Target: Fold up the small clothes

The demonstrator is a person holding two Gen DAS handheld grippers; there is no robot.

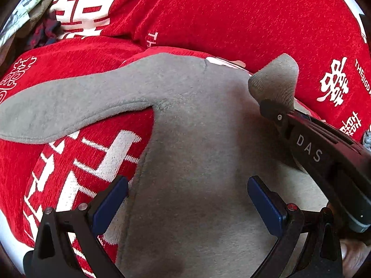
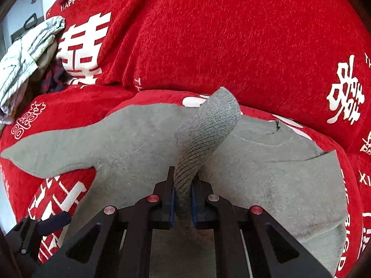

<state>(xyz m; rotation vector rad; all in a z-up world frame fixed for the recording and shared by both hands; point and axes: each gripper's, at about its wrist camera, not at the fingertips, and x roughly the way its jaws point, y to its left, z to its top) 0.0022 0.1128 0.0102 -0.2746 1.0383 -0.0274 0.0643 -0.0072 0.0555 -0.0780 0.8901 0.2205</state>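
Observation:
A small grey fleece top (image 1: 197,139) lies spread on a red sofa cover (image 1: 231,18), one sleeve (image 1: 65,106) stretched out to the left. My left gripper (image 1: 187,199) is open, hovering just above the top's body near its left side seam. My right gripper (image 2: 182,194) is shut on the ribbed cuff (image 2: 208,125) of the other sleeve, holding it lifted over the middle of the top (image 2: 266,173). The right gripper and held cuff (image 1: 276,78) also show at the right of the left wrist view.
The red sofa cover (image 2: 208,34) has white characters and covers seat and backrest. A pile of other clothes (image 2: 27,53) lies at the far left of the sofa, also seen in the left wrist view (image 1: 34,16).

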